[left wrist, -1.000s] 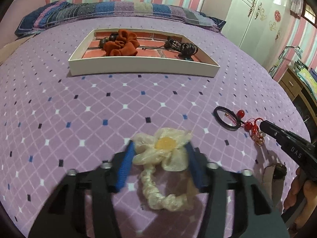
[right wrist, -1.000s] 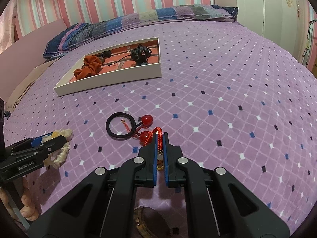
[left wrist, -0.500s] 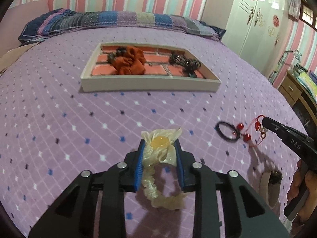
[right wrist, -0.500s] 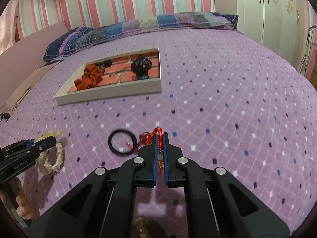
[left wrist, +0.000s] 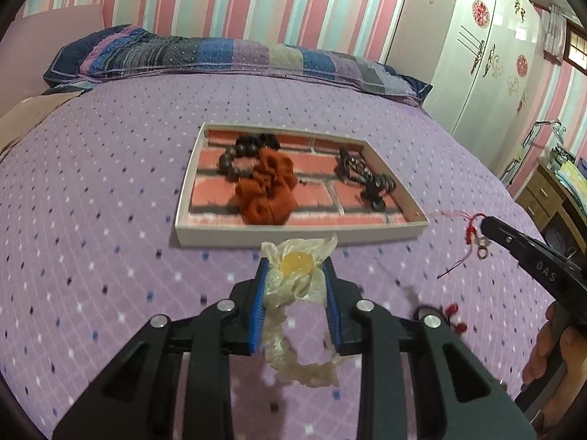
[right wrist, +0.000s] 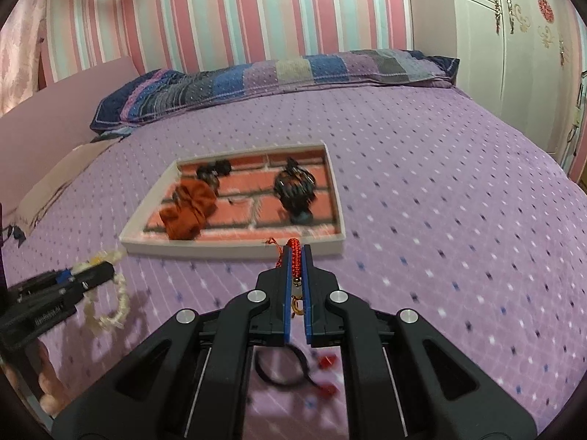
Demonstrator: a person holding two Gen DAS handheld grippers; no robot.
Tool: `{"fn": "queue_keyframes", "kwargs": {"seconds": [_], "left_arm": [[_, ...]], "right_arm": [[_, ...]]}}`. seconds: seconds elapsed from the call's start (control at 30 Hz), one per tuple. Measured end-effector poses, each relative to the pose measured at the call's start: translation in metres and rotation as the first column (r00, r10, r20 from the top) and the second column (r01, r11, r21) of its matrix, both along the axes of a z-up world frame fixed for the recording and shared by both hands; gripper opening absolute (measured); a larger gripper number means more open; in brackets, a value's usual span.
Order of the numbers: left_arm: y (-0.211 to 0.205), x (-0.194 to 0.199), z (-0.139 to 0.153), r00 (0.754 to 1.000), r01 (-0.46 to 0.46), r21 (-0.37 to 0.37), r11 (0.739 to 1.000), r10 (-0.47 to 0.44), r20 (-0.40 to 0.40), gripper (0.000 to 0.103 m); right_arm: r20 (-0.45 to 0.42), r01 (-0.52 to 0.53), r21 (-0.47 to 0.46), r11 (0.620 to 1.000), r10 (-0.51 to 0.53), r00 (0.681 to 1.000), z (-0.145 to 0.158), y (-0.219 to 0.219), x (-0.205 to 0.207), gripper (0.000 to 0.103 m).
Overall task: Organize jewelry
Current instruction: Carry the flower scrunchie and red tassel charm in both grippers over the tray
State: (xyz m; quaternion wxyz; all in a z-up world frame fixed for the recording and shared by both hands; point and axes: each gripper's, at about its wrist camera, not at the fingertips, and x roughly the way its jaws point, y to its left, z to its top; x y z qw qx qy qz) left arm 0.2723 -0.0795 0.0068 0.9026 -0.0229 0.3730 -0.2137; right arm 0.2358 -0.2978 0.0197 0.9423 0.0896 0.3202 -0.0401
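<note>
A bed under a purple bedspread dotted with small diamonds fills both views. At twelve o'clock lies a long patchwork pillow in blues and greys (a beige cloth sits at its nine o'clock side). Behind it rises a pink-and-teal striped wall. A white wardrobe with red motifs stands at two o'clock.
</note>
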Motion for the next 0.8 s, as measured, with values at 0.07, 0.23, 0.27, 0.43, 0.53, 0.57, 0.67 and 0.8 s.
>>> {"fn": "queue_keyframes", "kwargs": {"seconds": [0.07,0.23,0.27,0.43,0.53,0.57,0.67,0.8], "left_arm": [[-0.003,0.012,0.004,1.0,-0.001,-0.002,1.0,0.001,0.003,0.028],[-0.015,0.046,0.007,1.0,-0.012,0.007,1.0,0.012,0.013,0.028],[-0.018,0.054,0.007,1.0,-0.014,0.011,1.0,0.014,0.016,0.028],[-0.03,0.086,-0.005,1.0,-0.018,0.02,1.0,0.018,-0.001,0.028],[-0.034,0.102,-0.017,1.0,-0.022,0.029,0.999,0.022,-0.015,0.028],[-0.034,0.107,-0.021,0.999,-0.026,0.027,0.999,0.027,-0.017,0.028],[-0.034,0.12,-0.032,0.999,-0.034,0.023,0.999,0.034,-0.03,0.028],[-0.036,0.136,-0.046,0.998,-0.044,0.037,0.998,0.046,-0.041,0.029]], "right_arm": [[-0.003,-0.003,0.01,1.0,0.003,1.0,0.002,0.007,0.022,0.006],[-0.018,0.019,0.013,1.0,-0.019,1.0,-0.004,0.023,0.071,0.006],[-0.024,0.022,0.017,1.0,-0.022,0.999,-0.006,0.026,0.08,0.006],[-0.036,0.062,0.011,0.998,-0.061,0.997,-0.025,0.036,0.114,0.006],[-0.041,0.066,-0.014,0.998,-0.066,0.997,-0.038,0.037,0.128,0.006],[-0.039,0.065,-0.03,0.997,-0.067,0.997,-0.041,0.037,0.132,0.006],[-0.041,0.06,-0.05,0.997,-0.063,0.997,-0.05,0.032,0.14,0.006],[-0.047,0.034,-0.105,0.994,-0.039,0.998,-0.058,0.029,0.146,0.006]]}}
